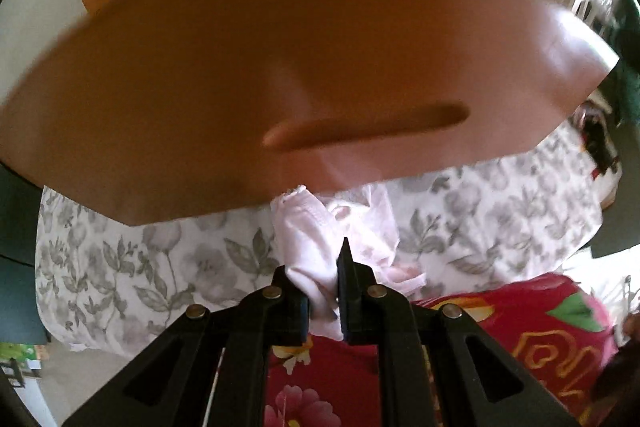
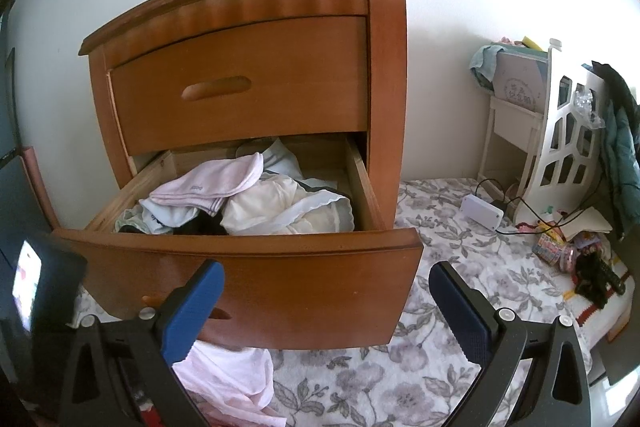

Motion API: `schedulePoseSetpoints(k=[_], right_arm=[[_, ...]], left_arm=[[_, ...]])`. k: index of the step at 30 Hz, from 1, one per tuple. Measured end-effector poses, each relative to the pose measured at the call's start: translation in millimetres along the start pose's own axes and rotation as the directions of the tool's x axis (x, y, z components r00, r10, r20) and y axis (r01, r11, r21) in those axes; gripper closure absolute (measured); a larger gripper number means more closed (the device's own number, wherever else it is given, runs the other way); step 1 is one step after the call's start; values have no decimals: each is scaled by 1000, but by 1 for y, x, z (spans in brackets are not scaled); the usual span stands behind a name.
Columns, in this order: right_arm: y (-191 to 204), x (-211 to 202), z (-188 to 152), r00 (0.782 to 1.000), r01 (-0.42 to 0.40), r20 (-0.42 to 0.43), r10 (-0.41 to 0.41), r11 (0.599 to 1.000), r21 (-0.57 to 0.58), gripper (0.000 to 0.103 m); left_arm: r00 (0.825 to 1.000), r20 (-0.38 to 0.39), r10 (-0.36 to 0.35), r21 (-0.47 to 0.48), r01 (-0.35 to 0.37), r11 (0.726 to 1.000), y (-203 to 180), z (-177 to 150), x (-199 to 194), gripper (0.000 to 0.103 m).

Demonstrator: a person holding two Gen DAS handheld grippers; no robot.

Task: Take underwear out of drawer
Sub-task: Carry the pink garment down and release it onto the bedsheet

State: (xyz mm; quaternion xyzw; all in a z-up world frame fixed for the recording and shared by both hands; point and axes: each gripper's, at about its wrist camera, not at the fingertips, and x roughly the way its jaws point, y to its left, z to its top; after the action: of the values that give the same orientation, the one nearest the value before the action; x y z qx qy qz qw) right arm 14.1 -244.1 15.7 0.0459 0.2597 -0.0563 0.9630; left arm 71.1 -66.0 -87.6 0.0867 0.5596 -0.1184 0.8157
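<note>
While a pale pink piece of underwear [image 1: 310, 267] is pinched between the nearly closed jaws of the left gripper [image 1: 320, 291], it hangs just below the front panel of the open drawer [image 1: 280, 67], over the flowered cover [image 1: 120, 267]. Only a fold of cloth is caught, so it could slip free if it is swung or snagged on the panel's lower edge. In the right wrist view, more underwear [image 2: 224, 183] is heaped inside the drawer [image 2: 280, 267], some of it near the front rim, where it might be dragged out by a careless pass. Further right, the right gripper [image 2: 324, 307] is held with its jaws wide apart and empty, close before the drawer front; a bump there could push the drawer shut.
</note>
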Motion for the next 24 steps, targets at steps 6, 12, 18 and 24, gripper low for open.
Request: schedulePoseSetpoints(k=[6,12,18,24], right_arm=[[0,1,1,1000,0,-4,0,1000,1,0],[0,1,1,1000,1,-6,-1,1000,1,0],[0,1,1,1000,1,-7,-1,1000,-2,0],[1,1,1,1000,1,-7,-1,1000,-2,0]], left_arm=[[998,-44,34,4,-33,999,2,-9,20,91],[996,-75,39,-26,-41,999,12,-9,32,90],[997,-51,50,-45,-53,998,16,-9,25,58],[999,-20,41,-61,-42,997,17,-7,11,38]])
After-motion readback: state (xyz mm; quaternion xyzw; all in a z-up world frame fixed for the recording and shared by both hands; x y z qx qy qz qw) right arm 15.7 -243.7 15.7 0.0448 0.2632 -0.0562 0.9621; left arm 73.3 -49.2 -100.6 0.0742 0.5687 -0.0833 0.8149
